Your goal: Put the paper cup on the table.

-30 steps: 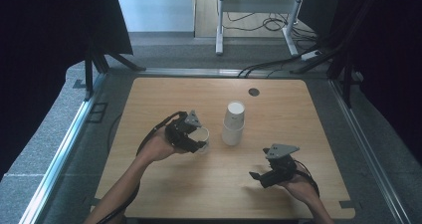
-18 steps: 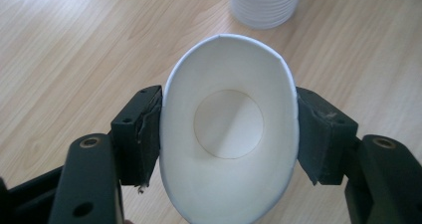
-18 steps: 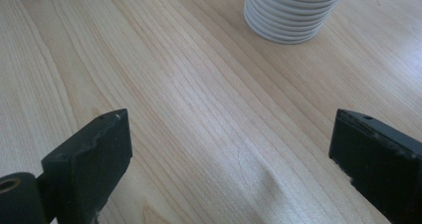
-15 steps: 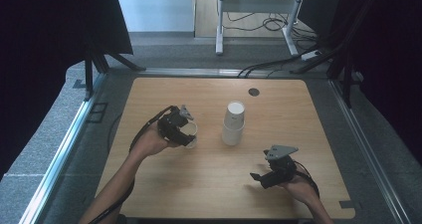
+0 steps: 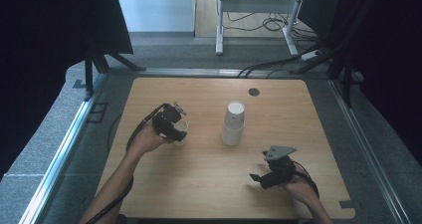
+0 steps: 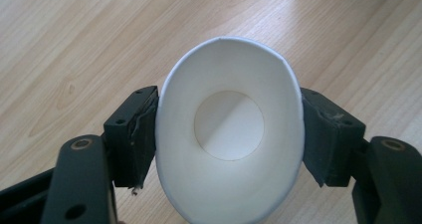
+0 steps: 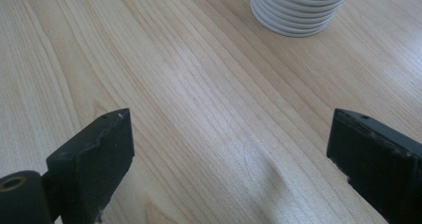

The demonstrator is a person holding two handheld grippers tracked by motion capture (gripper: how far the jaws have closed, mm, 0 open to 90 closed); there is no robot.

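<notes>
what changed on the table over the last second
The left gripper carried its paper cup leftward, away from the cup stack. Its jaws have just been opening, yet the pads still press the cup's sides, and the rim looks squeezed into an oval. The right gripper kept its place near the front right of the table, jaws open with nothing between them. The stack did not move.

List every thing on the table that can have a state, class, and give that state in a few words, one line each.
Single paper cup: upright, mouth up, empty, rim squeezed oval between the gripper pads.
Stack of cups: nested, standing upside down on the table, untouched.
Left gripper: pads against the single paper cup's sides, jaws have just been opening.
Right gripper: jaws wide open, nothing between them, low over bare wood.
</notes>
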